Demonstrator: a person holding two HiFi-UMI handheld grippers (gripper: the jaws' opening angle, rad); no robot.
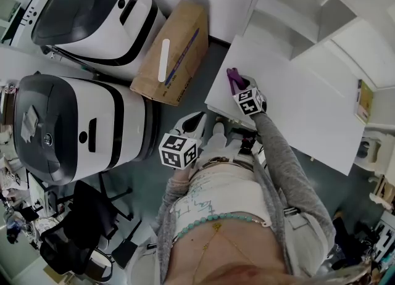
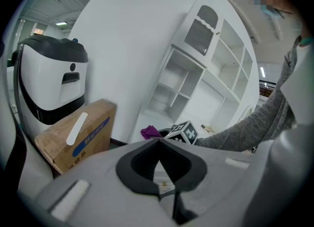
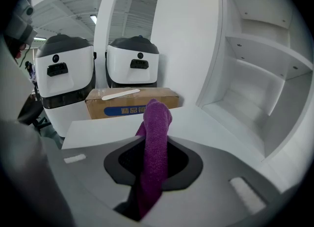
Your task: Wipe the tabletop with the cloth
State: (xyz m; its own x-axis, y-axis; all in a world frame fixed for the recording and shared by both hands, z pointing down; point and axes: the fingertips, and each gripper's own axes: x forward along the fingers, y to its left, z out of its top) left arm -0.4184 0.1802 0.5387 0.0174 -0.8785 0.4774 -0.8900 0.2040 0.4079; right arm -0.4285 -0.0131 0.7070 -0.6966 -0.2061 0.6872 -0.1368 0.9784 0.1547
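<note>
White laminate, the tabletop (image 1: 296, 105) fills the 2 o'clock part of my head view and looks bare apart from a flat book-like item (image 1: 364, 100) at its 3 o'clock edge. My right gripper (image 1: 239, 86) reaches over the table's 9 o'clock edge, its jaws pinched on the purple cloth (image 3: 155, 137). The cloth stands up between them and pokes out past the tips, but I cannot tell whether it touches the surface. My left gripper (image 2: 158, 145) hangs off the table toward 7 o'clock, jaws together on nothing. I judge the pickup done and the wiping barely begun: no streak shows, and the whole span toward 3 o'clock is left.
</note>
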